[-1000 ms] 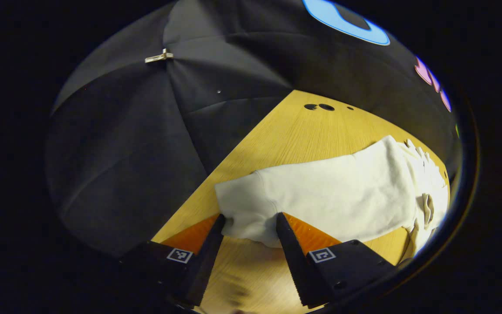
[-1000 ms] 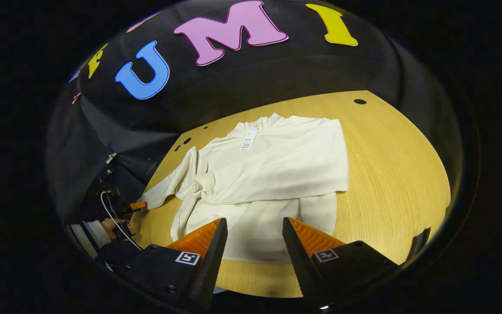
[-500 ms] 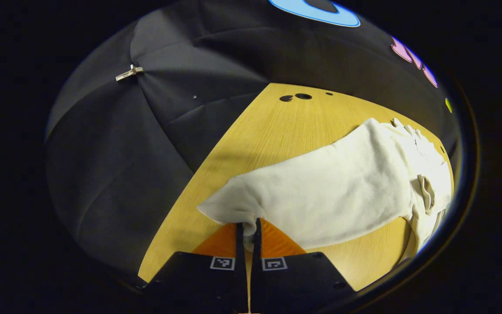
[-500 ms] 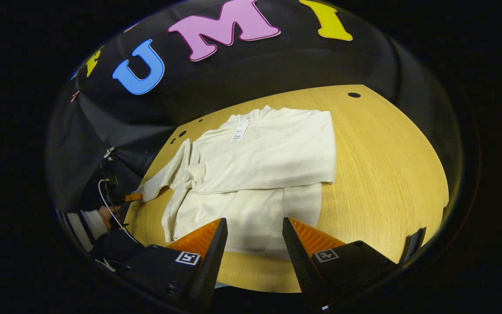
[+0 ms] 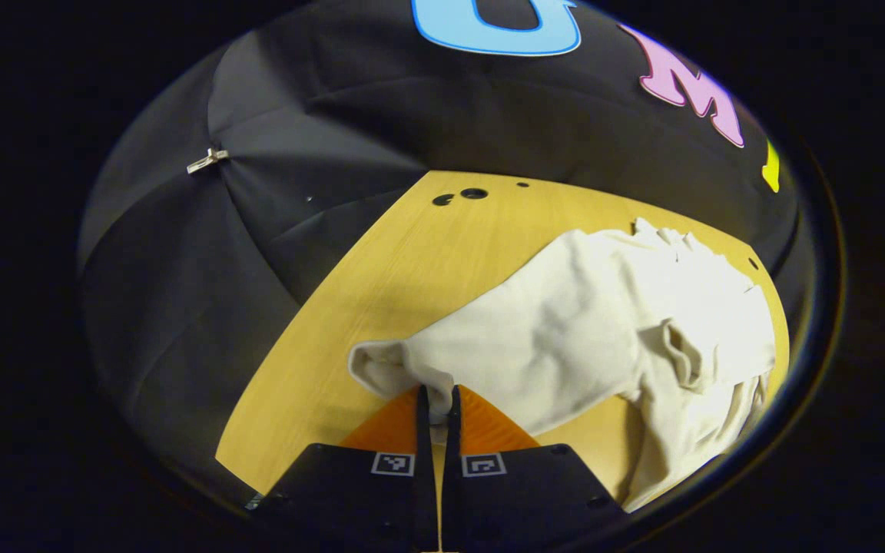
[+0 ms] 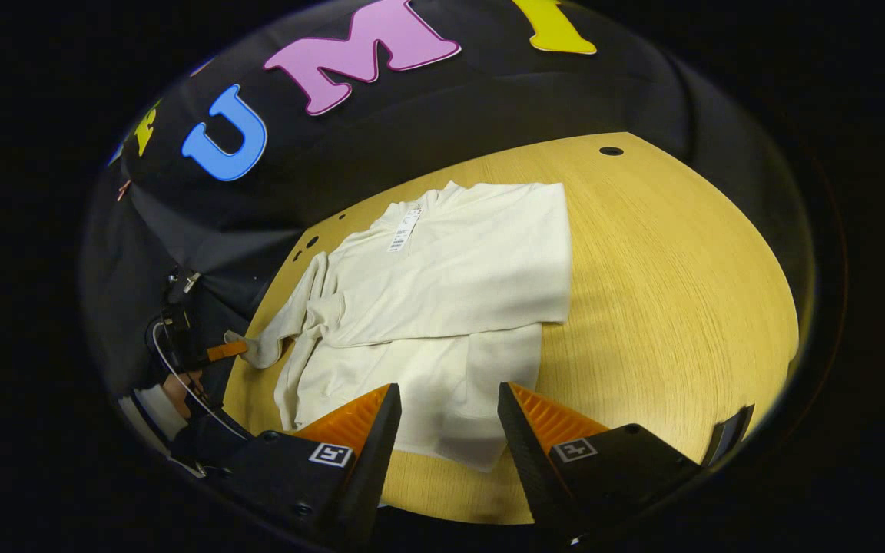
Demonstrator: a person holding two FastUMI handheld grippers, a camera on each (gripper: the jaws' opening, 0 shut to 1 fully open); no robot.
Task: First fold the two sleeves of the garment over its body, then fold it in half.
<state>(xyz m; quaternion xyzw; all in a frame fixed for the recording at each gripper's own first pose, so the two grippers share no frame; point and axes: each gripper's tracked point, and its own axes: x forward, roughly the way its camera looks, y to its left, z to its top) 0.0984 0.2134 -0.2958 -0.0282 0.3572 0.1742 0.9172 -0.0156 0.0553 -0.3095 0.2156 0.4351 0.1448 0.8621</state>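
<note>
A cream long-sleeved garment (image 6: pixel 442 292) lies on the wooden table (image 6: pixel 681 292), one sleeve folded across its body. Its other sleeve (image 5: pixel 558 338) stretches toward the table's left edge. My left gripper (image 5: pixel 436 399) is shut on that sleeve's cuff (image 5: pixel 381 367), which is lifted off the table. In the right gripper view the left gripper (image 6: pixel 229 351) shows far off at the cuff (image 6: pixel 258 352), held by a hand (image 6: pixel 181 388). My right gripper (image 6: pixel 449 407) hangs open above the garment's hem (image 6: pixel 458 438), with nothing between its fingers.
The booth's black cloth wall (image 5: pixel 273 230) rises close behind the table's left edge. A metal clip (image 5: pixel 207 160) is pinned to it. Small dark holes (image 5: pixel 462 196) mark the table's far corner, another hole (image 6: pixel 610 150) the far right. Bare wood lies right of the garment.
The left gripper closed on the cuff, then raised it and drew it toward the body, bunching the sleeve. The right gripper stayed open and shifted only slightly.
</note>
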